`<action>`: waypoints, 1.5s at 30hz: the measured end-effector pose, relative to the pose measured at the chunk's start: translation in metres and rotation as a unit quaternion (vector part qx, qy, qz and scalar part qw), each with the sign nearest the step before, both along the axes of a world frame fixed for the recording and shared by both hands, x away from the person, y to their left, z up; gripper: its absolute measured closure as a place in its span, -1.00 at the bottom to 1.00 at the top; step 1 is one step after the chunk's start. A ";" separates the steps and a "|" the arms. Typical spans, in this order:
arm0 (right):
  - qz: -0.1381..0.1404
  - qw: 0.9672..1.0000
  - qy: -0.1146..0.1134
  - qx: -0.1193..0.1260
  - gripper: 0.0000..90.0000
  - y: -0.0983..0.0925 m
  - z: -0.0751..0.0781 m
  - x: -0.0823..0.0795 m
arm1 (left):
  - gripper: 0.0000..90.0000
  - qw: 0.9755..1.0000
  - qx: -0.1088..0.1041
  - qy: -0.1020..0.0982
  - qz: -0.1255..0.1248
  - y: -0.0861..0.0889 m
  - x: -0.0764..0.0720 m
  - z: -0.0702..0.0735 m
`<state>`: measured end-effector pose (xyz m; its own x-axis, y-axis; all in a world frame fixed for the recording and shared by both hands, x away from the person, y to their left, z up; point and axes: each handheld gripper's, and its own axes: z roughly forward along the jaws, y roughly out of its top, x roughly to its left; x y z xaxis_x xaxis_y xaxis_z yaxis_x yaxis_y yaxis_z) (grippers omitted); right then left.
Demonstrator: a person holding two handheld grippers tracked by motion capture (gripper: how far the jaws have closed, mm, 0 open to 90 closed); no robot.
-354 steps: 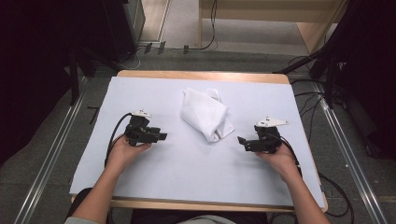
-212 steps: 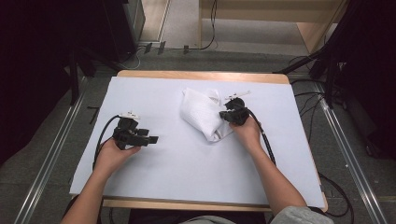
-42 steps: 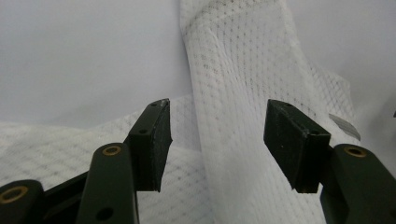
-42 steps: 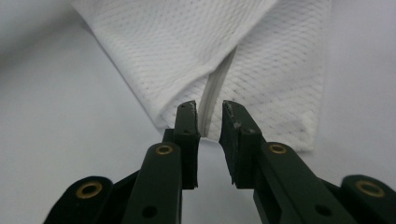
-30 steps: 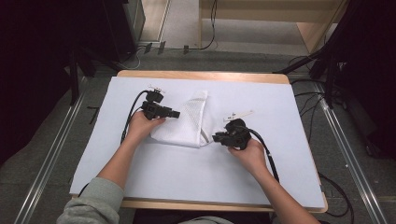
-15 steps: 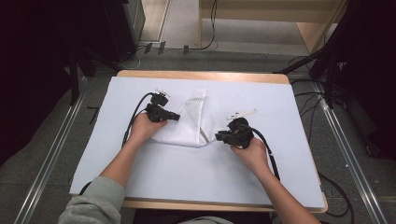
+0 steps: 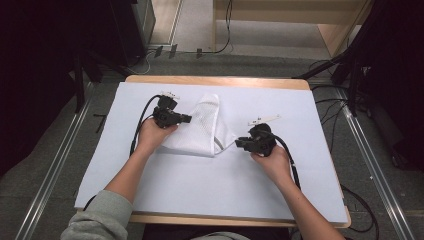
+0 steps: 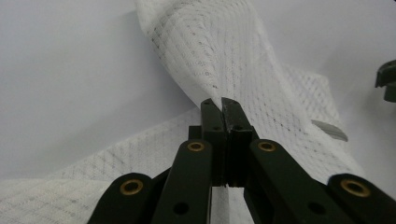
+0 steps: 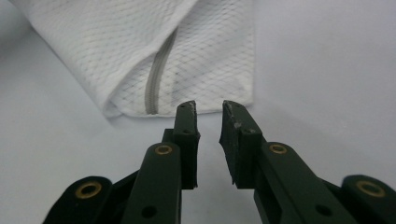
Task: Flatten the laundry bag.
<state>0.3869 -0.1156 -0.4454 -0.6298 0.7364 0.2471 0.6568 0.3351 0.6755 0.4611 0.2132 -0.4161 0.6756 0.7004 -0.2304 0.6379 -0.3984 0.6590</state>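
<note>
White table (image 7: 300, 200): left gripper (image 8: 223, 108) pinches mesh bag (image 8: 224, 56) (jaws closed).

Each gripper was black. The left gripper (image 7: 186, 119) carried a thick black cable (image 7: 141, 120) that looped back past the wrist. The right gripper (image 7: 239, 144) carried a matching cable (image 7: 291, 162) along the forearm and a light grey plate (image 7: 264, 119) on top. In the gripper views, each jaw was a flat black bar on paired link arms fitted with brass-coloured pivot bushes (image 8: 195, 146). The person wore a grey-green sleeve (image 7: 97, 220) on the left arm.
</note>
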 end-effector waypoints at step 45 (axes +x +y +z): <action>-0.019 0.998 -0.044 0.038 0.19 -0.007 0.011 0.026 | 0.89 0.991 0.040 0.022 -0.123 -0.038 -0.068 -0.035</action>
<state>0.4128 -0.1225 -0.4346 -0.6239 0.7412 0.2478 0.6048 0.2571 0.7537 0.3929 0.1753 -0.4512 0.8182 0.5333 -0.2146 0.5432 -0.5950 0.5924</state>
